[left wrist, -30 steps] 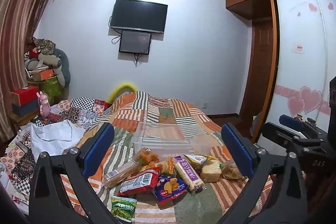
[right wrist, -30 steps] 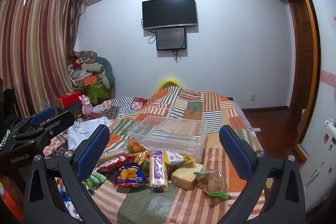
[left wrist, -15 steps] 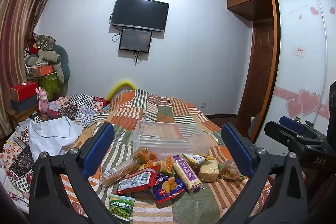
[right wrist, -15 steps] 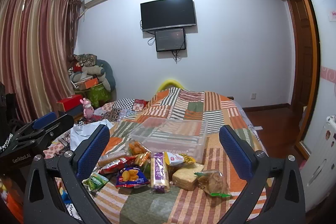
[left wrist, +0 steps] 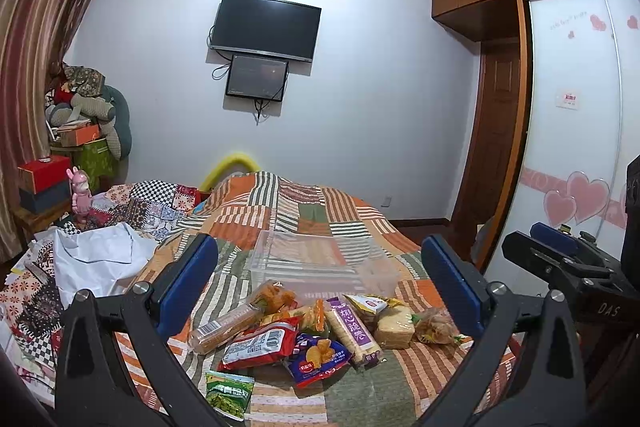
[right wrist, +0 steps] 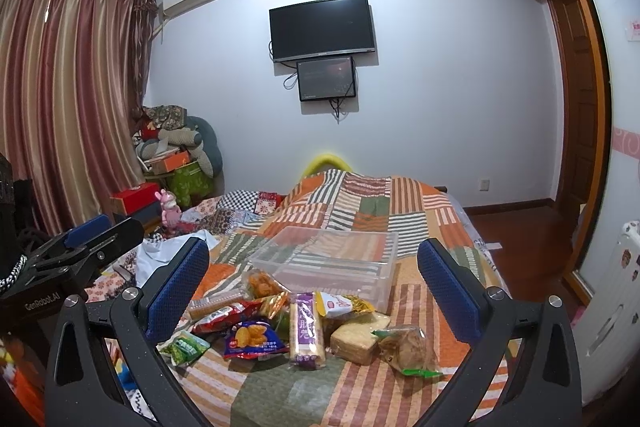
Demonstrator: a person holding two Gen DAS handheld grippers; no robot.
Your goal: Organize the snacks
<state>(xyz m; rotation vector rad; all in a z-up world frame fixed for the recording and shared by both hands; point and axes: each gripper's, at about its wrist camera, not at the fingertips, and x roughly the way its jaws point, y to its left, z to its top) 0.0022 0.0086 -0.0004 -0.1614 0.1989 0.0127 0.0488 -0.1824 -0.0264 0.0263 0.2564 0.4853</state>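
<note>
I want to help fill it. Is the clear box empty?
Empty: the quilt shows through the clear box; every snack lies outside it.

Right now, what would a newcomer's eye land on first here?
Probably the pile of snack packets heaped on the striped patchwork bedspread, with an empty clear plastic box just behind it. Both grippers, left and right, hang open over the pile. A dark TV hangs on the far wall.

Both my tongs hang spread wide above the bed, with open air ahead. The snack pile (right wrist: 296,323) crowds the near quilt (right wrist: 360,391); the clear bin (right wrist: 328,259) just behind it stands open-topped. Bare quilt lies beyond and to the right.
</note>
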